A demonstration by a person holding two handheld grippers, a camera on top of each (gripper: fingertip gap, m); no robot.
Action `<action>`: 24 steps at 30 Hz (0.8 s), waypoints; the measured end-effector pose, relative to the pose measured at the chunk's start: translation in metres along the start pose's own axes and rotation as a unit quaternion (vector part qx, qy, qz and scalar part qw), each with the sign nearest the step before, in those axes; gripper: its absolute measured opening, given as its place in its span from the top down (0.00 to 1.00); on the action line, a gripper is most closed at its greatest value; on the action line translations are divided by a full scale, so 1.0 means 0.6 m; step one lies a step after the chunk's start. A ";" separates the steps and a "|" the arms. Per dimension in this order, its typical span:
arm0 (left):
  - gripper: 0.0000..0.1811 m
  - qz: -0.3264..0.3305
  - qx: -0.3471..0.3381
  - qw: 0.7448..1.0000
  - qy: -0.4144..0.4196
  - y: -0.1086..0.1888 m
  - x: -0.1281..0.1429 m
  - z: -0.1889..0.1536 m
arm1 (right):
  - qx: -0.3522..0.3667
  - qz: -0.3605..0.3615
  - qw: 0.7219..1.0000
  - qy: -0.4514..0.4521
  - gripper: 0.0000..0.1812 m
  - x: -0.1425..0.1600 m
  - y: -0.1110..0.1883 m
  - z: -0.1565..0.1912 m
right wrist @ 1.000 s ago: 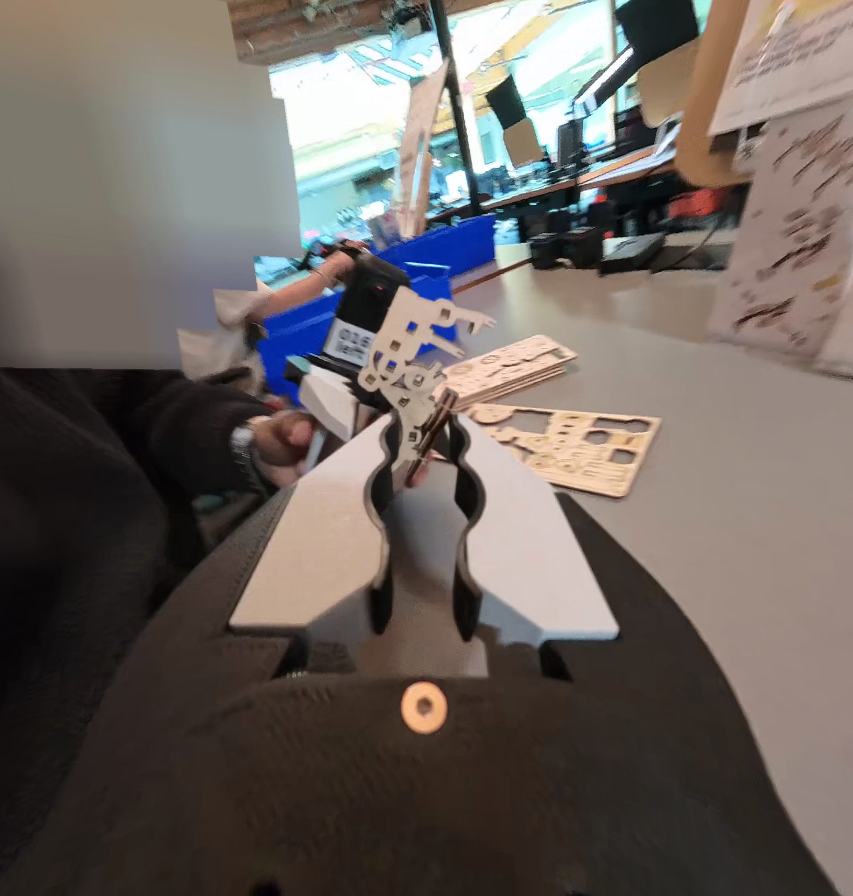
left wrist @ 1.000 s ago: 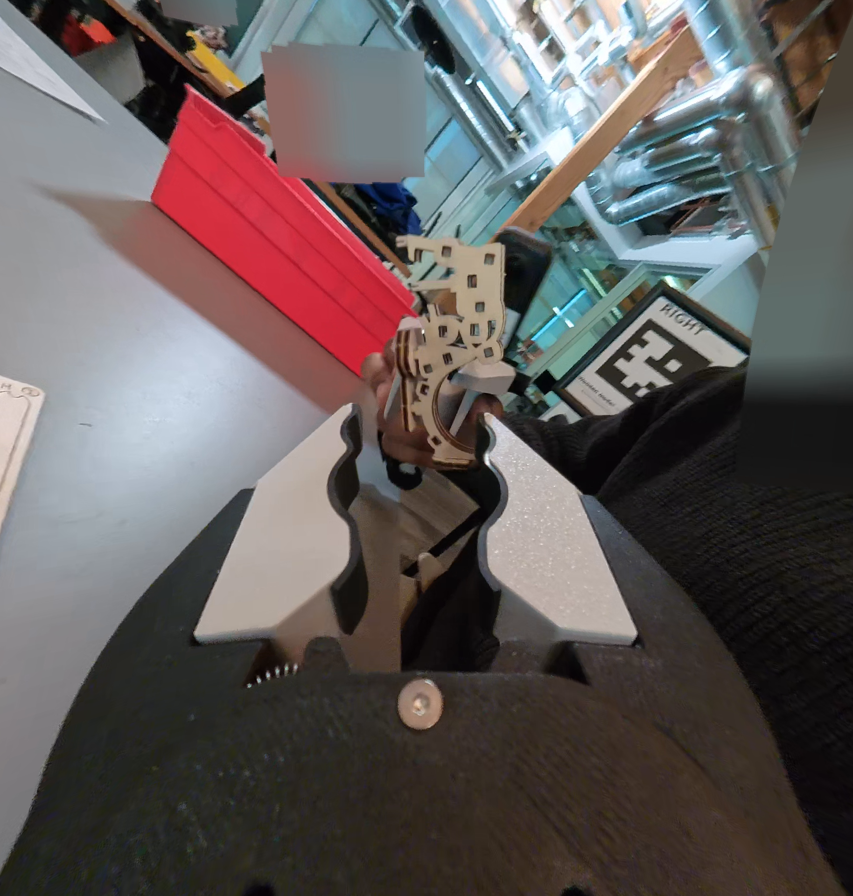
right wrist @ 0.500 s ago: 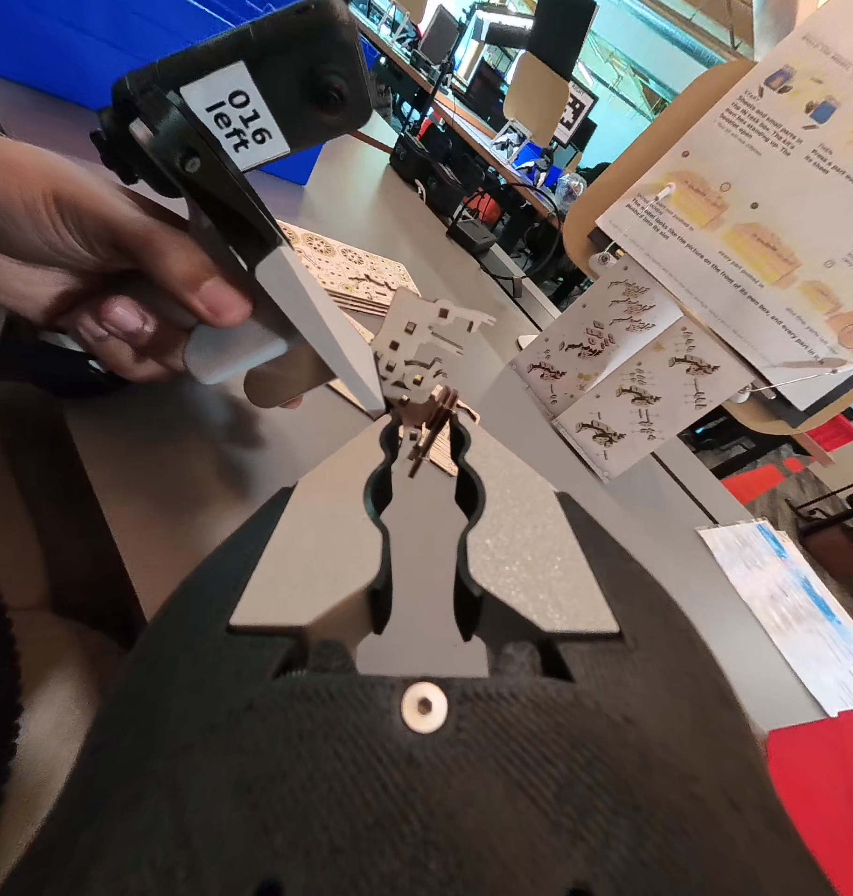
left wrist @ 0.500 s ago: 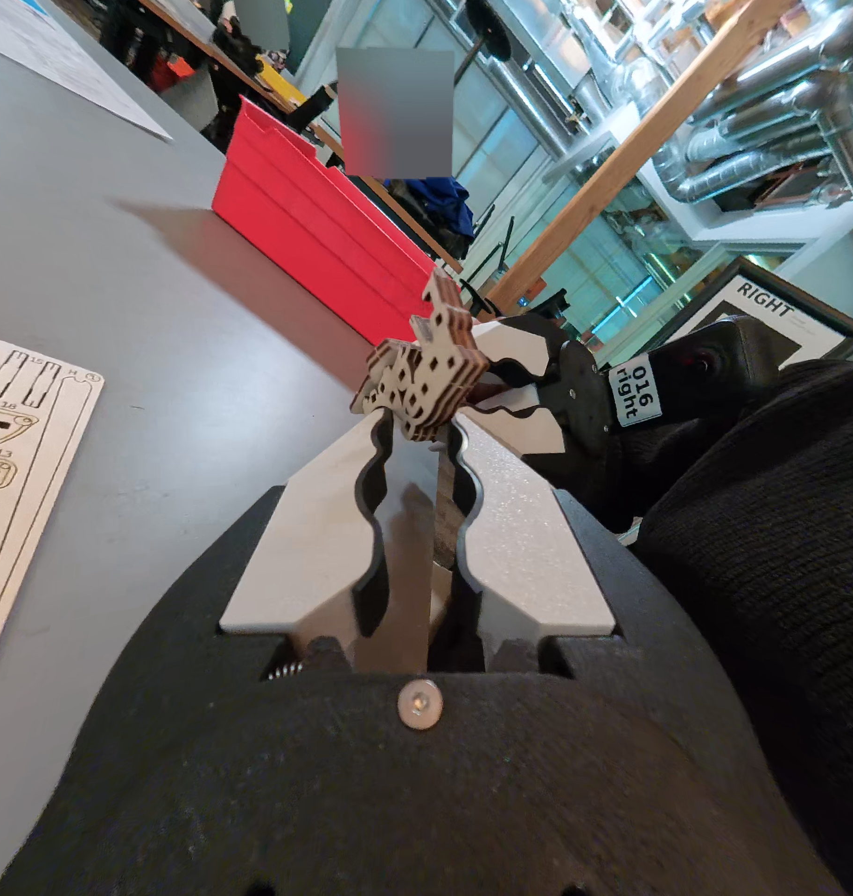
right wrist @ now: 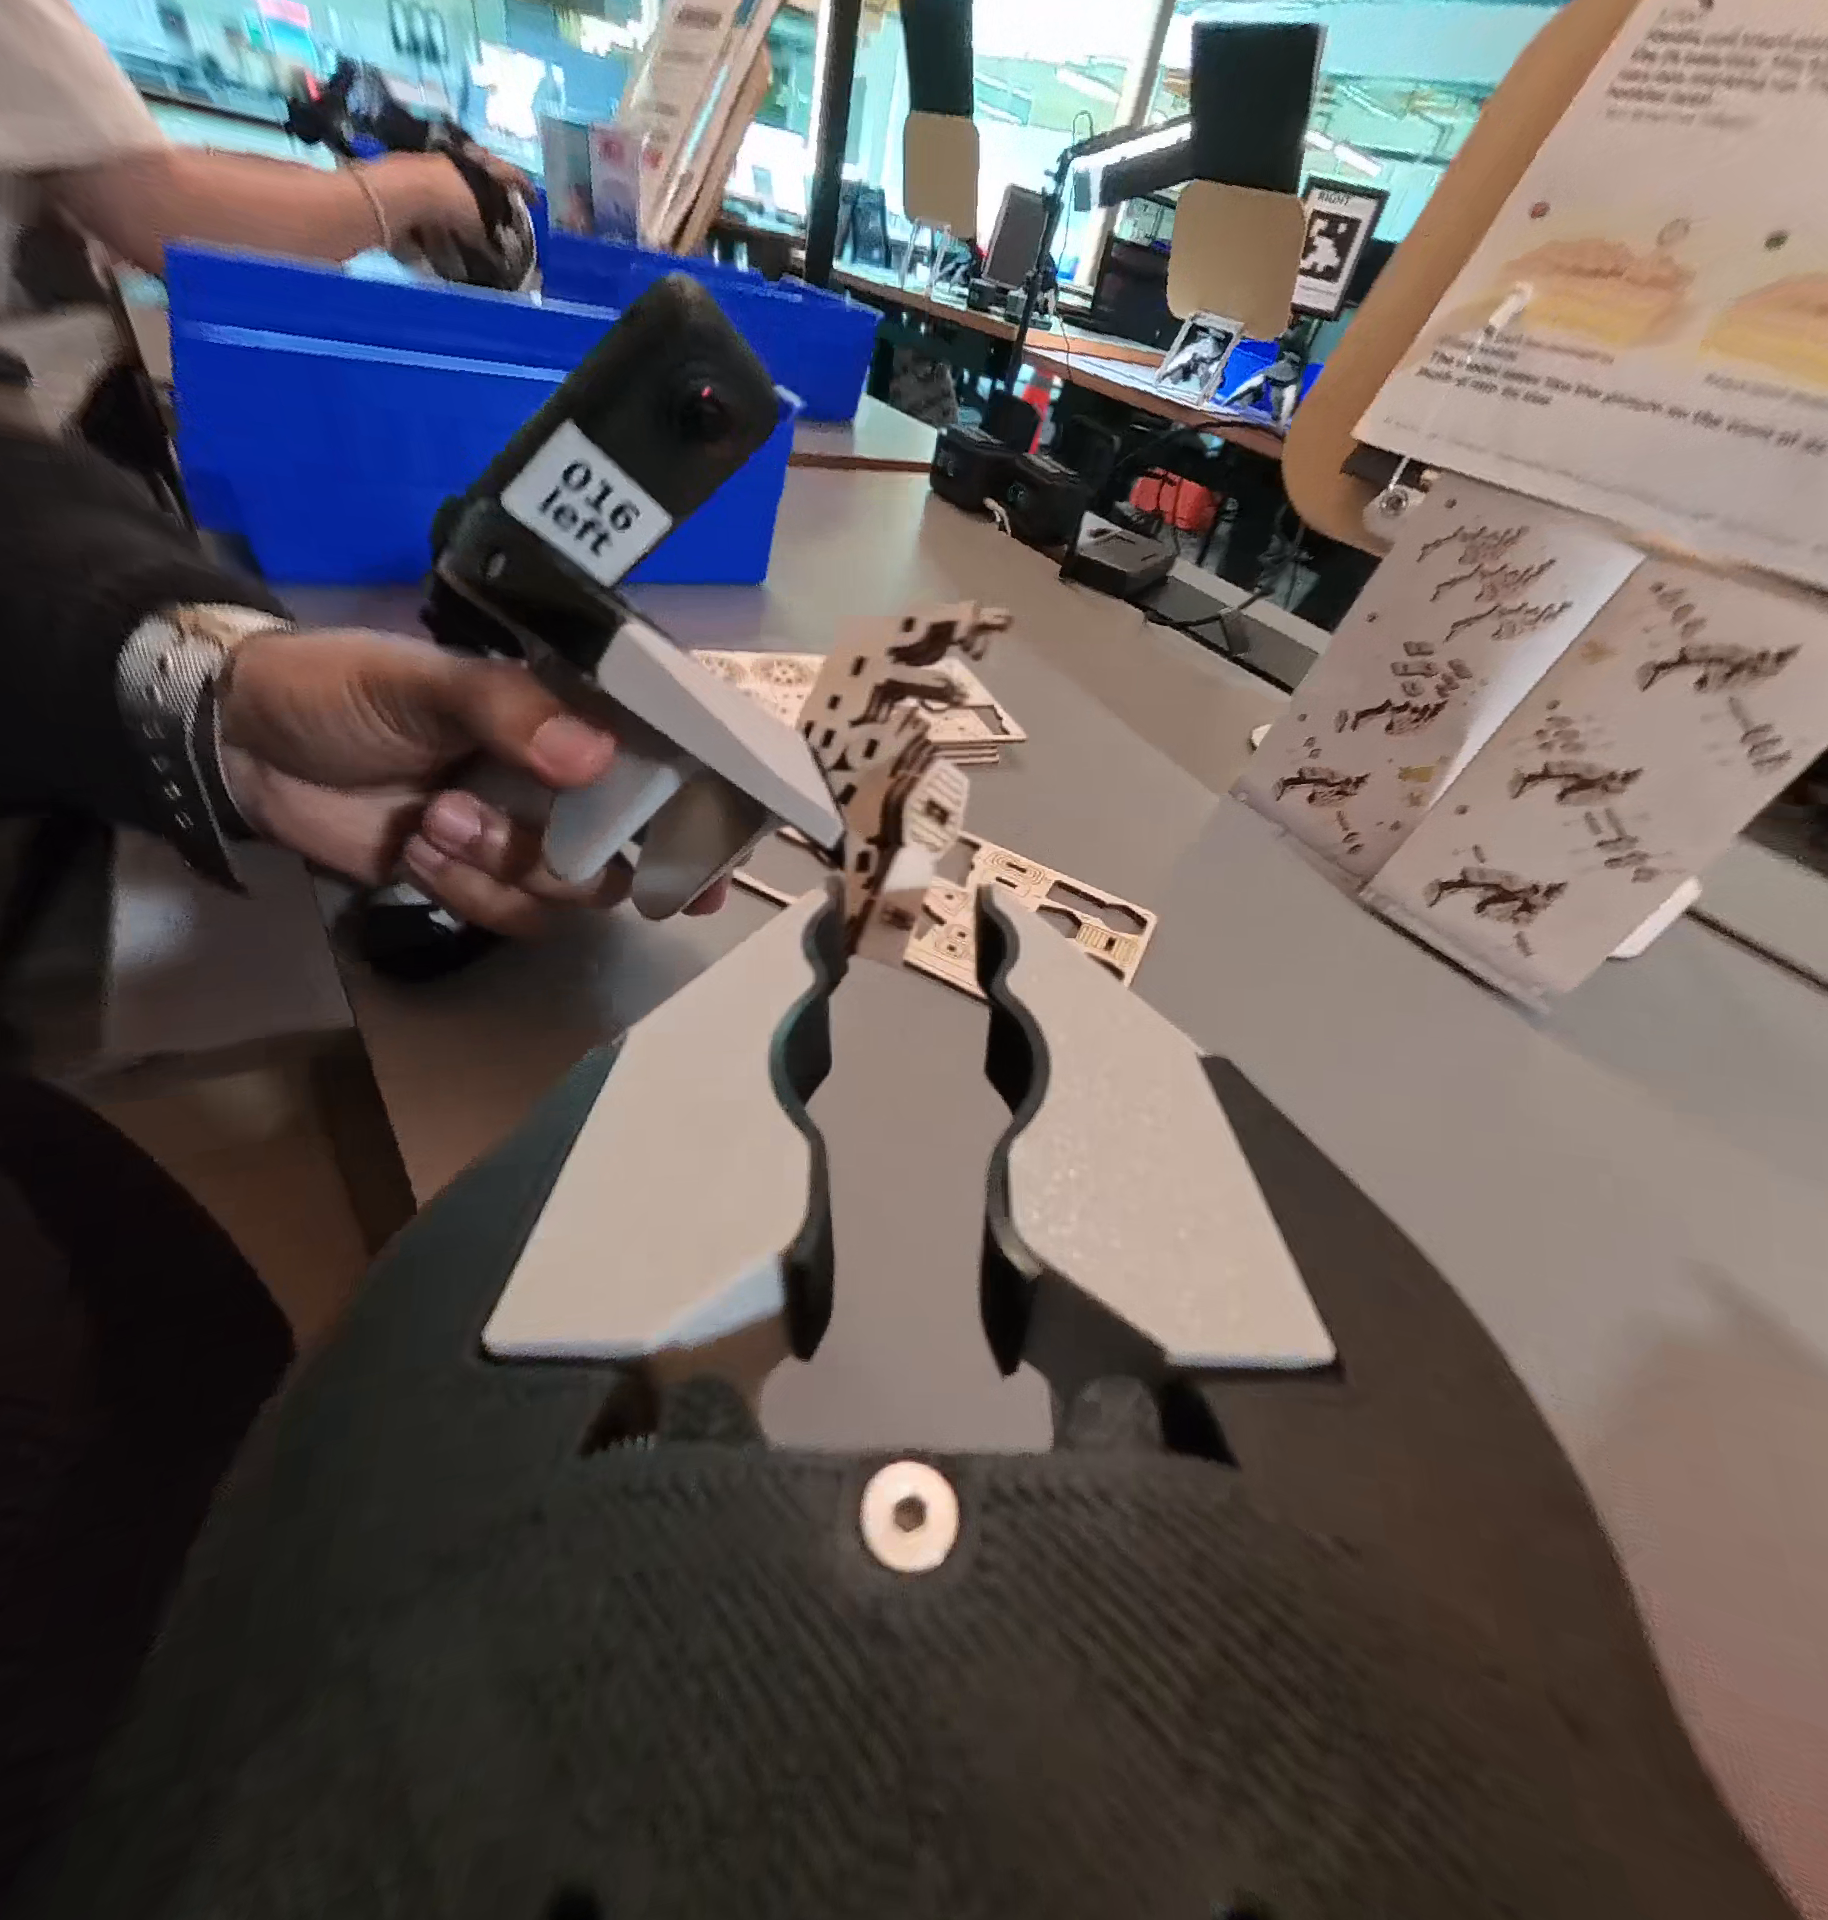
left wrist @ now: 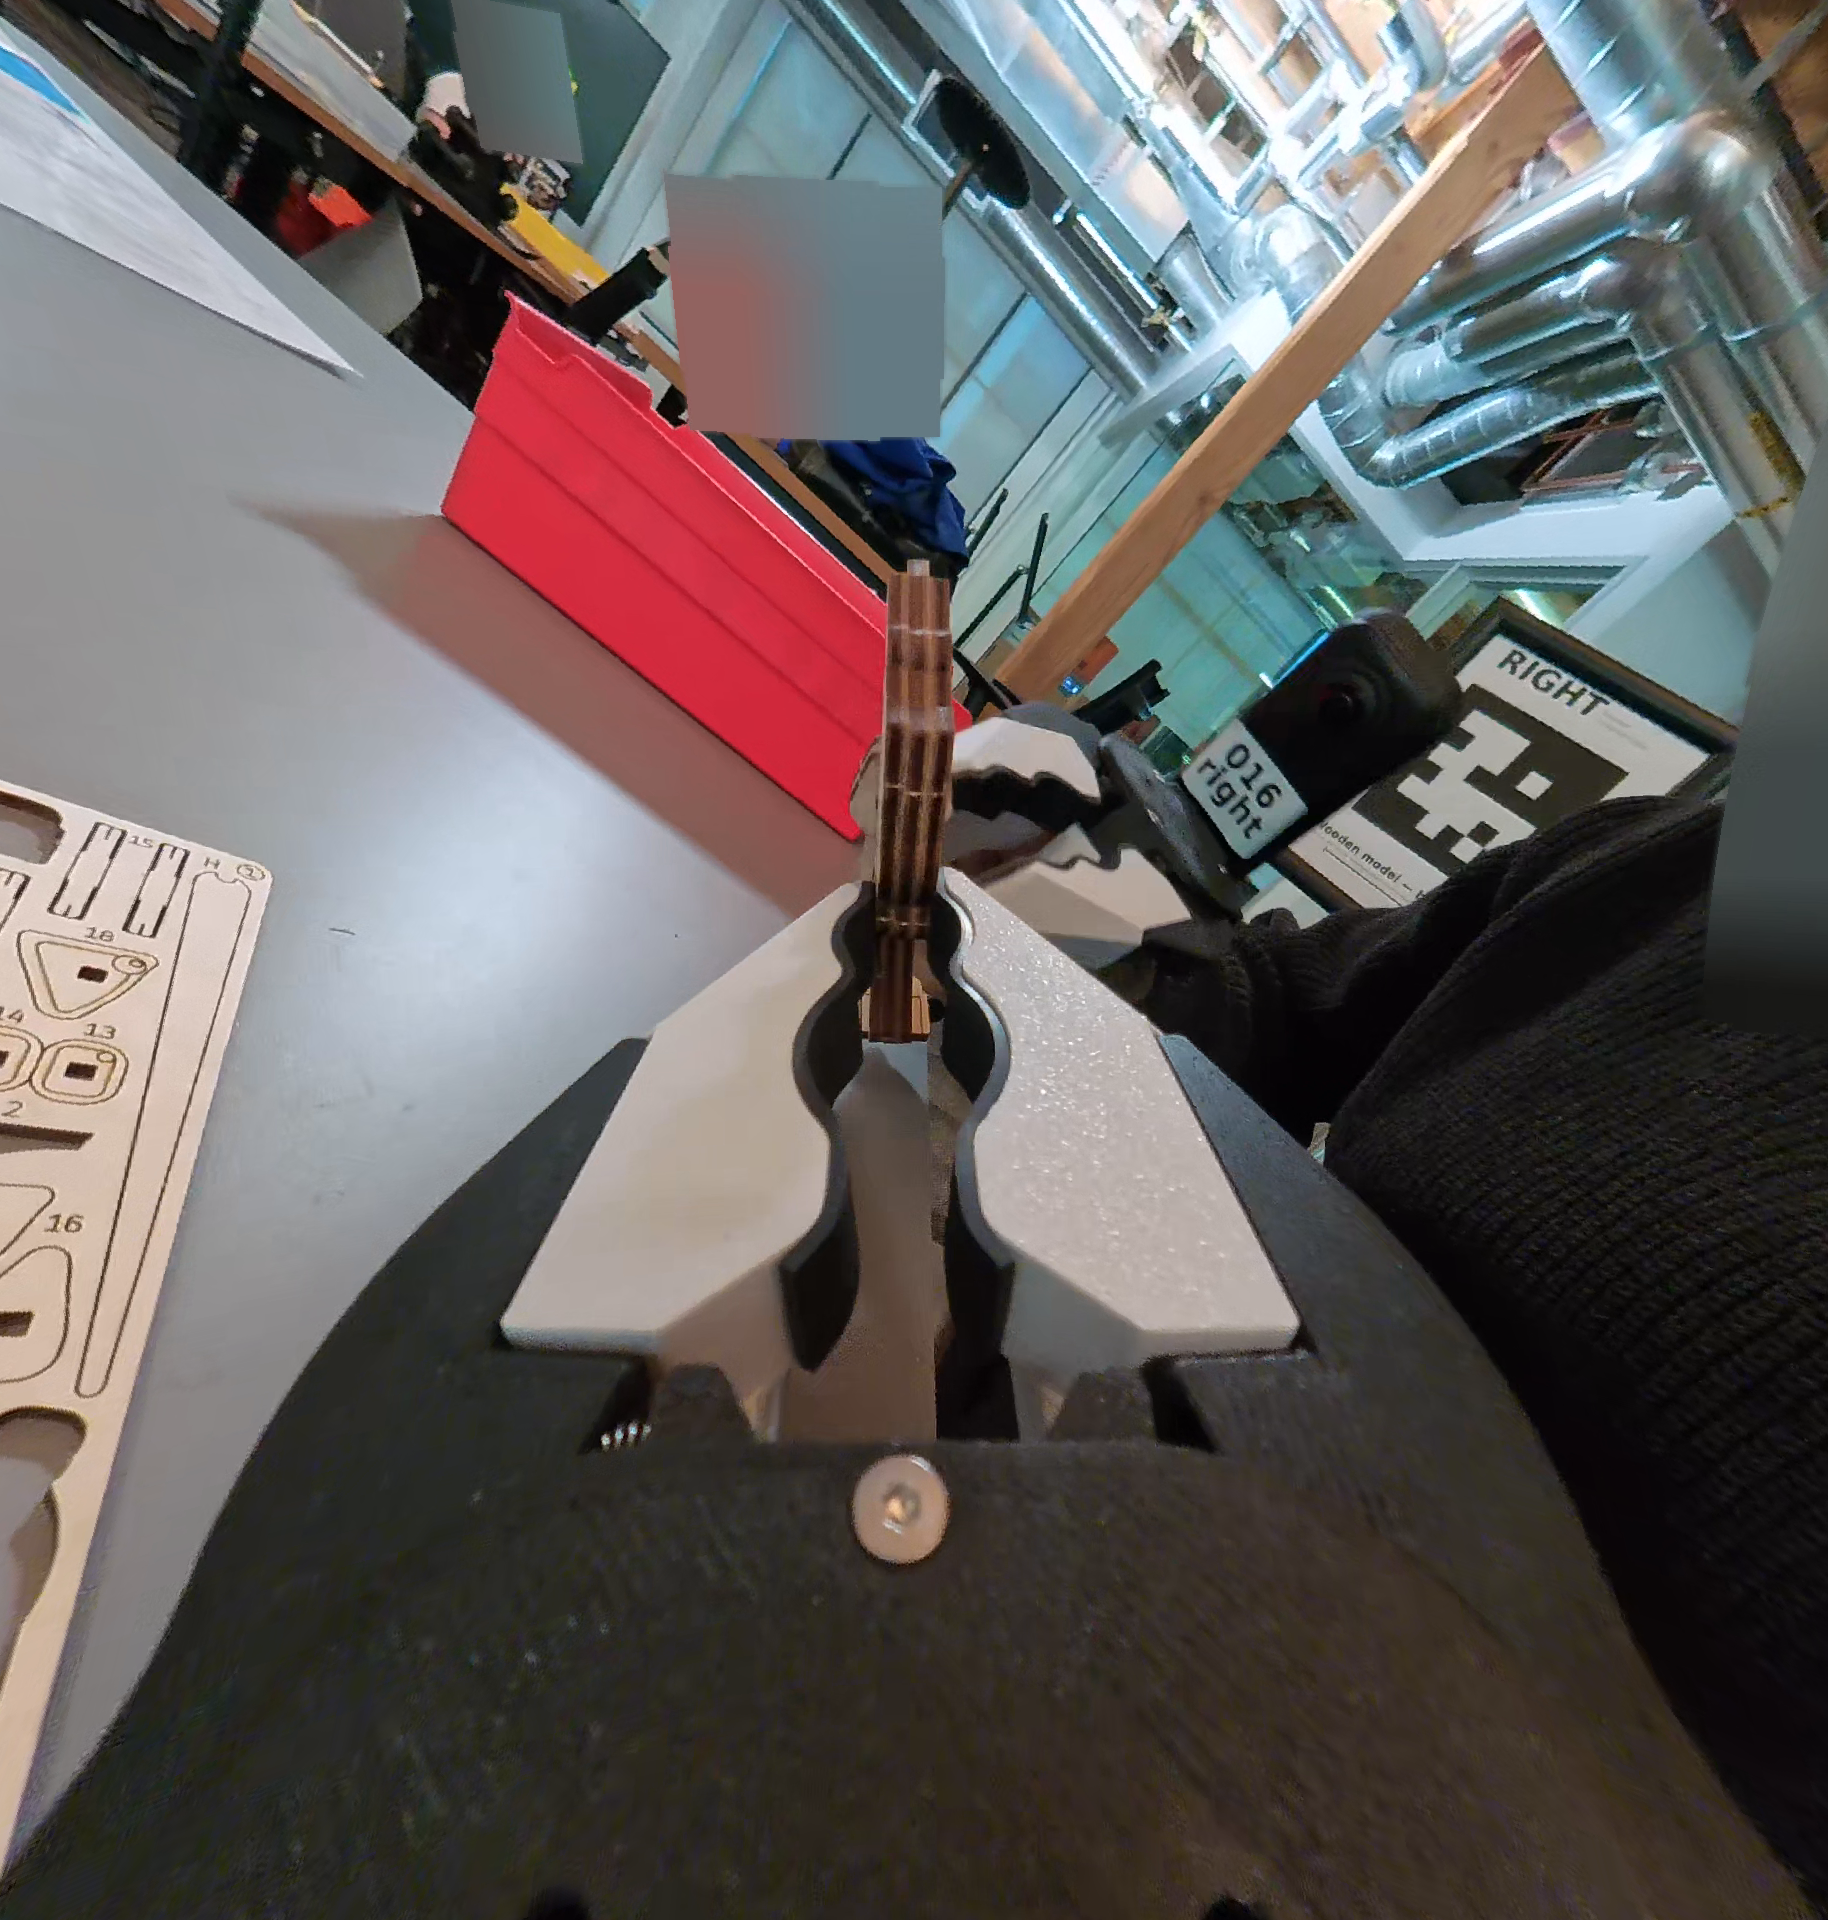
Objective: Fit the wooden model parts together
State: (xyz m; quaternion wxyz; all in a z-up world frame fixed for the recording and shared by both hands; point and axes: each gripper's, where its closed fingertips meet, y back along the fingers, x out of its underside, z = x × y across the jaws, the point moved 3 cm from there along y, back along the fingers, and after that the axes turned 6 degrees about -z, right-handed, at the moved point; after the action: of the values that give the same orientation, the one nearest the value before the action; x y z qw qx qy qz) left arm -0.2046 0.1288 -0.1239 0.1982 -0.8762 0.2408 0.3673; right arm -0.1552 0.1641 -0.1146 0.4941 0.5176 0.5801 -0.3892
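The wooden model assembly [left wrist: 912, 769], a stack of thin perforated plywood pieces, stands edge-on in the left wrist view. My left gripper [left wrist: 905, 920] is shut on its lower end. In the right wrist view the assembly [right wrist: 894, 727] shows its flat perforated side, held by the left gripper [right wrist: 874, 847], which a hand grips. My right gripper [right wrist: 908, 920] is open. The assembly's bottom edge sits just at its left fingertip [right wrist: 822, 920]. The right gripper [left wrist: 977, 805] shows just right of the assembly in the left wrist view.
A red bin [left wrist: 661, 582] stands on the grey table behind the assembly, a cut-out plywood sheet [left wrist: 79, 1091] at left. Blue bins [right wrist: 422, 457] stand at back left, more part sheets [right wrist: 1055, 930] lie ahead, and an instruction board [right wrist: 1616, 332] stands at right. Another person's arm reaches at back. Less than 4 cm separates the two grippers' tips.
My left gripper closed on the assembly, and my right gripper, which held it before, has opened. The assembly has turned edge-on to the left wrist view.
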 end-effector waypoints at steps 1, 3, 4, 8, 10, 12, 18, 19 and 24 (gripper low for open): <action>0.97 0.001 0.002 1.000 -0.002 0.000 0.000 -0.001 | -0.001 -0.008 1.000 -0.025 0.86 -0.002 0.002 -0.007; 0.97 0.005 0.018 1.000 0.004 -0.002 0.001 -0.006 | -0.019 -0.027 0.996 -0.082 0.85 -0.008 0.006 -0.013; 0.97 0.012 0.024 1.000 0.006 -0.004 0.004 -0.008 | -0.033 -0.038 0.992 -0.112 0.85 -0.011 0.008 -0.012; 0.96 0.022 0.057 0.998 0.019 -0.009 0.011 -0.021 | -0.073 -0.063 0.974 -0.203 0.85 -0.021 0.010 -0.008; 0.97 0.026 0.070 0.997 0.021 -0.010 0.013 -0.027 | -0.086 -0.067 0.967 -0.230 0.86 -0.022 0.011 -0.007; 0.97 0.022 0.081 0.996 0.027 -0.010 0.011 -0.031 | -0.109 -0.076 0.958 -0.254 0.90 -0.027 0.013 -0.002; 0.97 0.018 0.094 0.994 0.042 -0.010 0.010 -0.034 | -0.126 -0.086 0.945 -0.289 0.91 -0.031 0.015 -0.001; 0.97 0.017 0.096 0.994 0.043 -0.010 0.010 -0.035 | -0.127 -0.087 0.944 -0.292 0.91 -0.031 0.016 -0.001; 0.97 0.016 0.101 0.994 0.044 -0.010 0.009 -0.036 | -0.132 -0.091 0.940 -0.301 0.90 -0.033 0.016 -0.001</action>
State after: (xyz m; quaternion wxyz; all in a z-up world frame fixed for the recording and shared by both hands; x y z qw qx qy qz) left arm -0.1860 0.1207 -0.1128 0.2688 -0.8633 0.2990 0.3051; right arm -0.1461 0.1618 -0.0945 0.6721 0.2509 0.4949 -0.4903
